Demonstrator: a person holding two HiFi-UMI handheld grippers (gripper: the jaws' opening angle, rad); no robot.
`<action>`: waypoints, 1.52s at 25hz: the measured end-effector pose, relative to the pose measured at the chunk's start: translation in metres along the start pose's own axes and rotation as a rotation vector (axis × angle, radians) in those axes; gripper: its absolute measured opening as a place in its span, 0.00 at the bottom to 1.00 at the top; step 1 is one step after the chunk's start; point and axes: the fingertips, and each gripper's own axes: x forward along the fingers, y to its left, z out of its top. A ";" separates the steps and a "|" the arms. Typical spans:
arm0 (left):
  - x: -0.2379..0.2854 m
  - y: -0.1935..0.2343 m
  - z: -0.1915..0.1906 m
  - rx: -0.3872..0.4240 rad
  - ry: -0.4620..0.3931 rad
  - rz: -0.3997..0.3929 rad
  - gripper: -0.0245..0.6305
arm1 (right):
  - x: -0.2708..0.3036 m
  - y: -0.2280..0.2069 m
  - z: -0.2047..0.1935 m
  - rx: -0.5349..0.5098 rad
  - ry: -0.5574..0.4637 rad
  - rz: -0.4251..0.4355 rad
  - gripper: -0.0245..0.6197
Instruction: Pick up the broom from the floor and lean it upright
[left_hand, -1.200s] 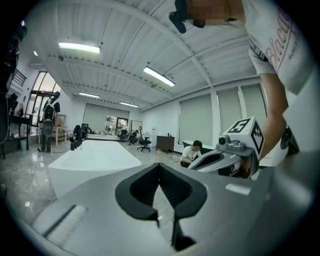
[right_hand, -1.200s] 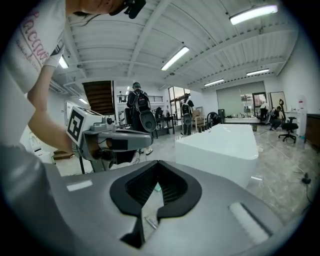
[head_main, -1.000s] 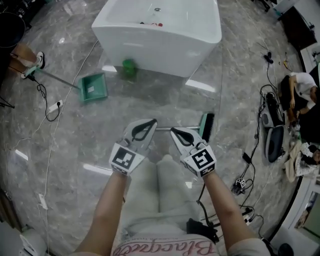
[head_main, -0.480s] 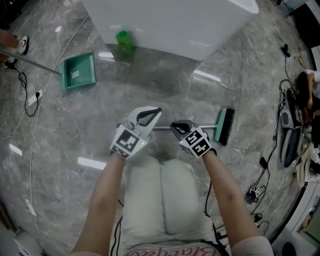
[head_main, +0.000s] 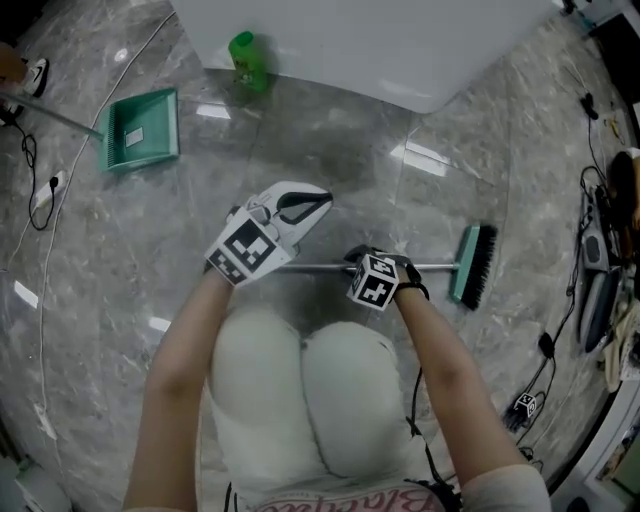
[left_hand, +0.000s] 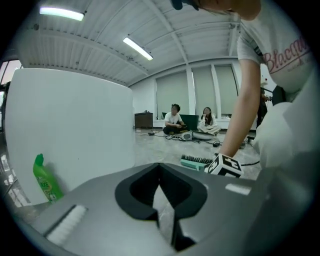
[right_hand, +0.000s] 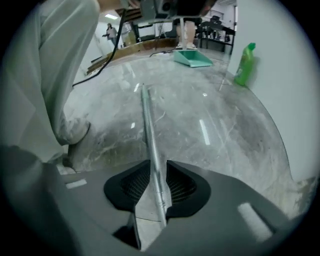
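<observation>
The broom lies flat on the grey marble floor, its metal handle (head_main: 315, 267) running left to right and its green brush head (head_main: 472, 265) at the right. My right gripper (head_main: 362, 262) points steeply down over the middle of the handle. In the right gripper view the handle (right_hand: 150, 135) runs through the gap of my right gripper (right_hand: 157, 162); its jaws are opening, and floor shows beside the handle. My left gripper (head_main: 322, 200) hovers just beyond the handle, shut and empty (left_hand: 160, 165). The brush head (left_hand: 196, 161) shows past it.
A large white tub (head_main: 400, 40) stands ahead with a green bottle (head_main: 246, 60) at its foot. A green dustpan (head_main: 140, 130) lies at the far left. Cables (head_main: 545, 345) and gear lie along the right. My knees (head_main: 300, 390) are below the grippers. People sit far off (left_hand: 175, 120).
Both grippers have dropped toward the floor. The right one has tipped downward onto the broom handle and its jaws have parted around it. The left stays shut.
</observation>
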 end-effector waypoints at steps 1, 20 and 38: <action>-0.002 0.001 -0.001 -0.001 -0.001 -0.002 0.04 | 0.008 0.001 -0.005 -0.037 0.037 0.011 0.20; -0.019 0.029 0.084 0.026 -0.180 0.143 0.04 | -0.066 -0.055 0.045 0.000 -0.201 -0.129 0.17; -0.022 0.067 0.161 0.061 -0.366 0.323 0.04 | -0.267 -0.231 0.122 0.476 -0.710 -0.691 0.17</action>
